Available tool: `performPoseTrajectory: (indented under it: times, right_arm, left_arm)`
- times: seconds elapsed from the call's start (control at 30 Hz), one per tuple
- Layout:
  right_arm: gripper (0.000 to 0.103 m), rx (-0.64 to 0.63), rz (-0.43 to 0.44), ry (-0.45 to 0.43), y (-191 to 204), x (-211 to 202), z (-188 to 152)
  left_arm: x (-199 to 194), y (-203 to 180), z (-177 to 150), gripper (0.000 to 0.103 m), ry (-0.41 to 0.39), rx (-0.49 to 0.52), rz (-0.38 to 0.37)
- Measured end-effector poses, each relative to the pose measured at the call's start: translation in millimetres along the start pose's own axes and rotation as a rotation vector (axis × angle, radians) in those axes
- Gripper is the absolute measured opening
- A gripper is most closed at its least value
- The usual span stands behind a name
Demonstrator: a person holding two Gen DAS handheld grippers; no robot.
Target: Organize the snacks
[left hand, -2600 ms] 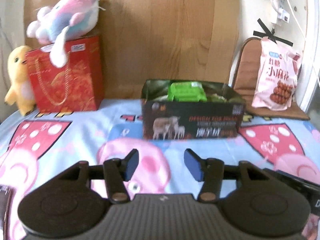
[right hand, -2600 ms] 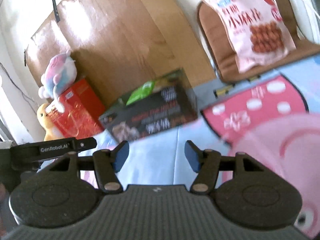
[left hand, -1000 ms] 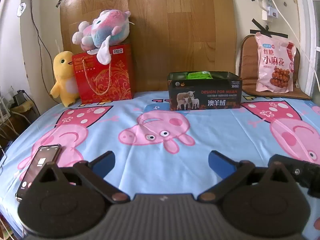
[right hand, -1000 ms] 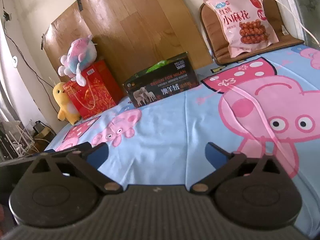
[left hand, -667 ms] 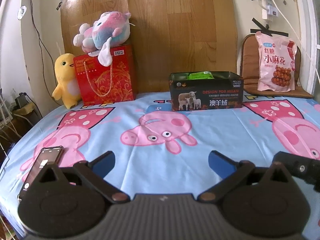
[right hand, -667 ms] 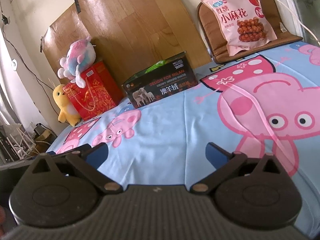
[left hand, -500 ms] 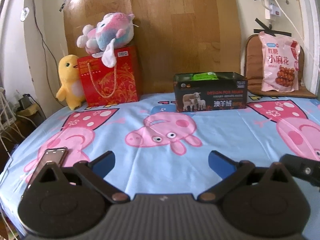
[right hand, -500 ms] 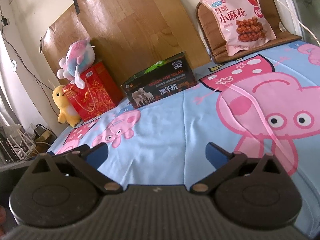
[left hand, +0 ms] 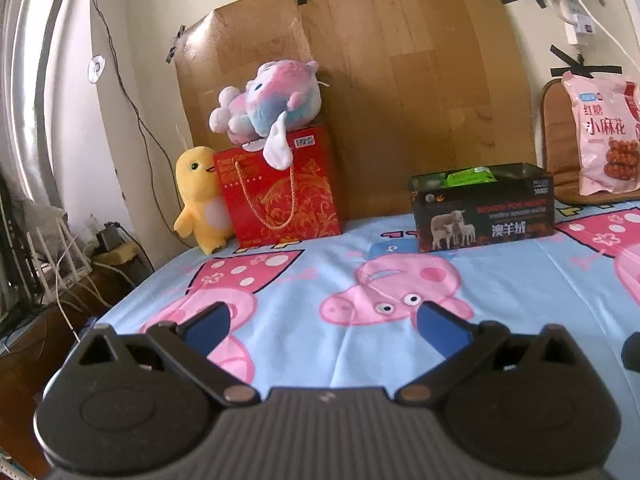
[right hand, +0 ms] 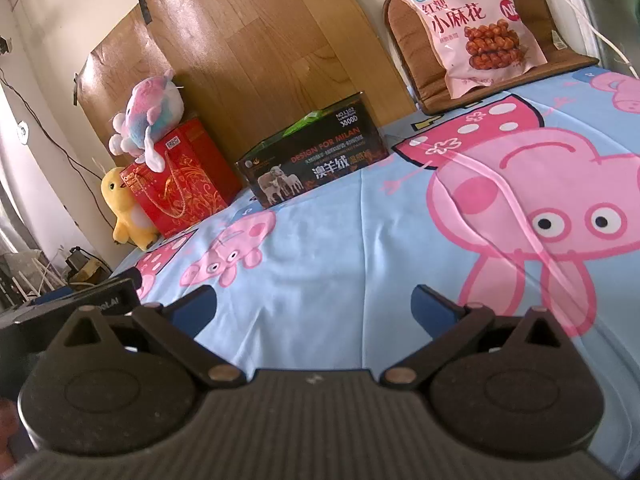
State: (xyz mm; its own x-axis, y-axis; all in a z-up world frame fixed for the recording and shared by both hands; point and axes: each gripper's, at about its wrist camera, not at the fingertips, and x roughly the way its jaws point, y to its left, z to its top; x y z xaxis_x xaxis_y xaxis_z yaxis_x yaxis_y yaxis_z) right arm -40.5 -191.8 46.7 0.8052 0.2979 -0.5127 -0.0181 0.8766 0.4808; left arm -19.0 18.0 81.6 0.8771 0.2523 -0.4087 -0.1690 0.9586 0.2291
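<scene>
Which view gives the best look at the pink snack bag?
The right wrist view: the pink snack bag appears large and whole, leaning on the brown cushion, its print readable. The left wrist view shows it smaller at the right edge, partly cut off.

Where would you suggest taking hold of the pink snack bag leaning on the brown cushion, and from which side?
Probably the top sealed edge of the pink snack bag: it leans nearly upright against the brown cushion, so that flat seam is free. Bring the open right claw in from the front and above.

Cream wall (left hand: pixel 152 92) — taped wood-grain panel (left hand: pixel 400 80) — sunlit.
</scene>
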Motion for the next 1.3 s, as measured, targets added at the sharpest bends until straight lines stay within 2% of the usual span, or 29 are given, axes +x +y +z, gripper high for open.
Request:
performPoseTrajectory:
  times: [0.33, 0.6, 0.9, 1.13, 1.3]
  right_arm:
    - [0.103, 0.007, -0.026, -0.012, -3.0, 0.7, 0.1]
    - [0.103, 0.012, -0.026, -0.005, -4.3, 2.6, -1.0]
    - [0.103, 0.024, -0.029, -0.013, -7.6, 0.9, -0.1]
    - [0.103, -0.010, -0.033, -0.045, -2.8, -3.2, 1.0]
    - [0.103, -0.005, -0.033, -0.035, -3.3, -1.1, 0.8]
  left_arm:
    - [0.4, -3.5, -4.8, 0.103, 0.052, -0.003, -0.062]
    - [1.6, -9.4, -7.4, 0.103, 0.080, 0.020, -0.069]
    - [3.2, -8.7, -5.9, 0.103, 0.060, 0.042, -0.003]
    - [2.9, -6.4, -4.2, 0.103, 0.038, 0.051, 0.020]
    - [3.3, -6.6, -4.2, 0.103, 0.026, 0.062, 0.036]
